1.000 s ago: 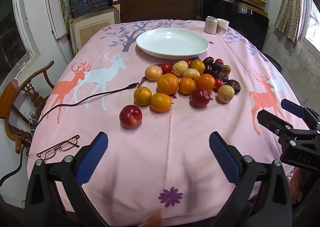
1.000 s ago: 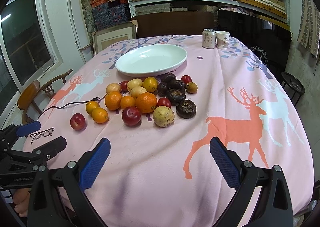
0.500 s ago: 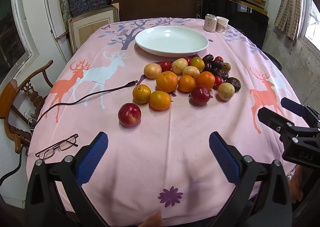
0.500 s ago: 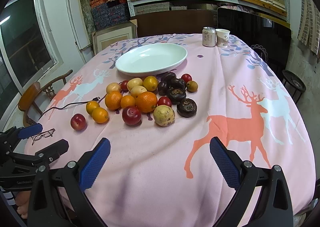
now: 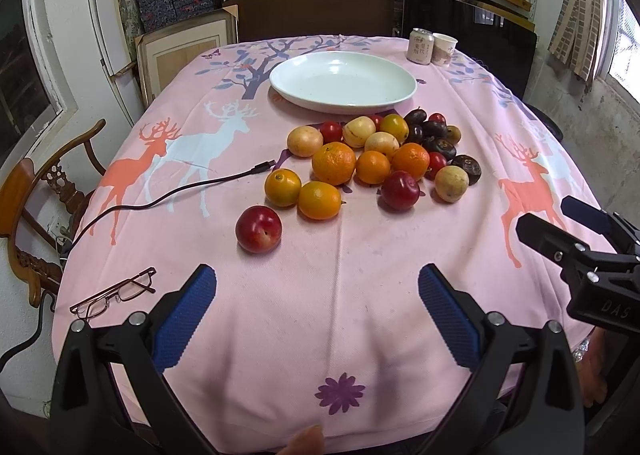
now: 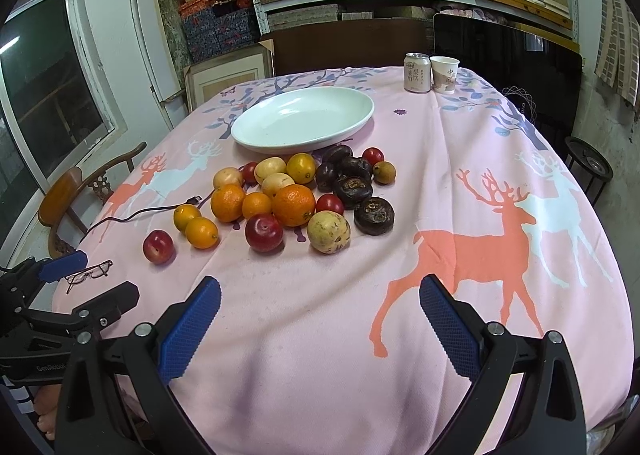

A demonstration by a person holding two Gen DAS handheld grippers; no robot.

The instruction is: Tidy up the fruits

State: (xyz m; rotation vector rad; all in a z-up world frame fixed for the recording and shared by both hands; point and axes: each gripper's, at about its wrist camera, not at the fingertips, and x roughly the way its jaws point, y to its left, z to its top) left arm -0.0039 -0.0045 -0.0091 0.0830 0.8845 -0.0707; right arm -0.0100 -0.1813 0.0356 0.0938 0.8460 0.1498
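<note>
A pile of fruit lies on the pink deer tablecloth: oranges [image 5: 333,163] [image 6: 294,205], yellow fruits, dark round fruits [image 6: 374,215], small red fruits and a red plum [image 5: 400,190]. One red plum [image 5: 258,229] [image 6: 158,246] lies apart, nearest the left gripper. An empty white plate [image 5: 343,81] [image 6: 302,121] stands behind the pile. My left gripper [image 5: 316,315] is open and empty above the near table edge. My right gripper [image 6: 318,327] is open and empty, to the right of the left one.
Glasses [image 5: 112,297] lie at the near left table edge. A black cable [image 5: 180,193] runs from the left edge toward the fruit. A can [image 6: 417,73] and paper cup [image 6: 445,75] stand at the far right. A wooden chair [image 5: 36,195] stands at the left.
Both grippers have shifted slightly, so the fruit and plate look a little closer. Nothing was grasped or moved.
</note>
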